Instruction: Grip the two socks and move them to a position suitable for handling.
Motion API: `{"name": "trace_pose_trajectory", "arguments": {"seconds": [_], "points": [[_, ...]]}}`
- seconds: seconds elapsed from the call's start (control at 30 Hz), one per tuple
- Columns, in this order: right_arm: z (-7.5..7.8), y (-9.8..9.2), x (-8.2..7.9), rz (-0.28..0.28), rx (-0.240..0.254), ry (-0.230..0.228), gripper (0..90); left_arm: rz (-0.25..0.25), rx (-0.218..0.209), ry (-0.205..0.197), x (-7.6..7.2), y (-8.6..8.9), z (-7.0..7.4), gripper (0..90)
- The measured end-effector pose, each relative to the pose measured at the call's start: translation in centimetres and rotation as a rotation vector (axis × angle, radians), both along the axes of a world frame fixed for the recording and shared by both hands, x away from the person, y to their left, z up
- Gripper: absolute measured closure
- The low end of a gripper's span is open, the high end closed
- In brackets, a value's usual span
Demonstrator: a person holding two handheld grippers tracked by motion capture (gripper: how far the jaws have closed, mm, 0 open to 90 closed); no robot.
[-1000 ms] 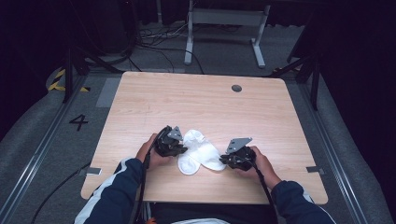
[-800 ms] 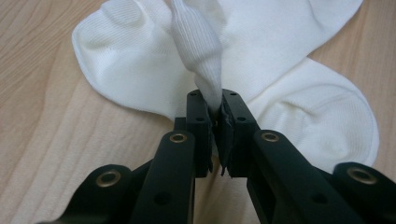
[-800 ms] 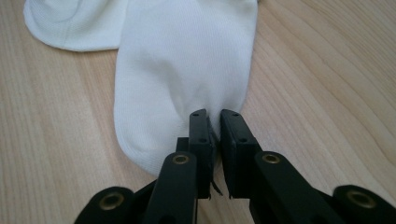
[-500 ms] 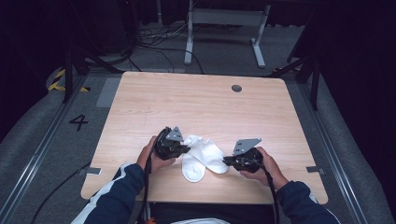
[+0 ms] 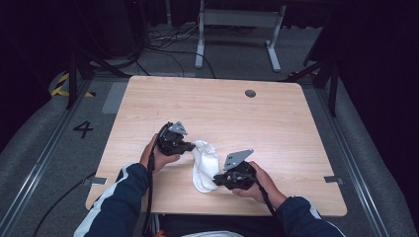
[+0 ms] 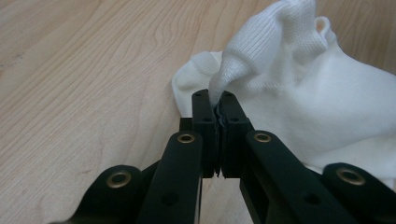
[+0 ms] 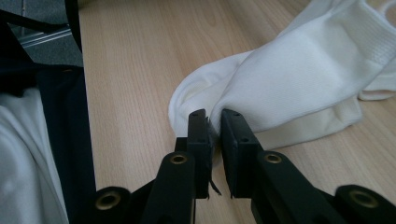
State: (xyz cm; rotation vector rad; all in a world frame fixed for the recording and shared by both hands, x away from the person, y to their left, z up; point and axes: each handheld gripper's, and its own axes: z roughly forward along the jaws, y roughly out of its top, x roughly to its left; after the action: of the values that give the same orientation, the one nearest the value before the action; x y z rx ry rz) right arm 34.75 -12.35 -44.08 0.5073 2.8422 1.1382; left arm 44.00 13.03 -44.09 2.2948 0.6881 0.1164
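A white sock lies stretched on the wooden table between my two grippers. My left gripper is at its upper end, shut on a pinch of the ribbed cuff, which rises in a peak from the closed left gripper. My right gripper is at the lower end near the front edge. The right gripper nips the rounded toe end; its jaws have just been opening a little, with fabric still caught at the tips. A second white layer lies beneath; I cannot tell whether it is another sock.
A round cable hole sits near the table's far edge. Grey carpet with a painted 4 lies at the left, and a metal stand and cables are behind the table. A dark sleeve and white shirt are close at the front edge.
The right gripper has drawn back toward the front right with the sock's toe end, and the left has lifted slightly at the cuff. The bunched white sock is now pulled out long between them.
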Motion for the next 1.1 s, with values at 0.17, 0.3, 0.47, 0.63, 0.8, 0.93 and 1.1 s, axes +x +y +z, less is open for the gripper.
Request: {"name": "trace_pose_trajectory", "arguments": {"seconds": [0.17,0.3,0.47,0.63,0.8,0.93,1.1], "points": [[-0.8,-0.2,0.5,-0.115,-0.115,-0.109,60.0,-0.001,0.038,0.004,0.7,-1.1,-1.3,85.9],[-0.4,-0.5,0.1,-0.030,-0.019,-0.113,63.0,-0.015,0.066,-0.005,0.8,-1.7,-1.9,85.7],[-0.5,0.7,-1.0,0.081,-0.001,-0.135,71.8,-0.023,0.058,-0.005,1.0,-1.6,-2.3,85.4],[-1.4,1.3,-1.1,0.114,-0.056,-0.119,76.6,-0.028,0.057,-0.011,0.9,-1.7,-2.6,86.1],[-1.2,1.4,-1.0,0.111,-0.054,-0.132,86.7,-0.021,0.037,-0.024,0.9,-1.6,-2.3,88.1],[0.4,1.7,-1.4,0.107,-0.008,-0.142,86.9,-0.026,0.024,-0.041,1.1,-1.6,-1.9,88.2],[0.9,3.3,-1.8,0.118,-0.020,-0.150,82.9,-0.044,0.044,-0.038,1.5,-2.6,-2.1,87.8]]}}
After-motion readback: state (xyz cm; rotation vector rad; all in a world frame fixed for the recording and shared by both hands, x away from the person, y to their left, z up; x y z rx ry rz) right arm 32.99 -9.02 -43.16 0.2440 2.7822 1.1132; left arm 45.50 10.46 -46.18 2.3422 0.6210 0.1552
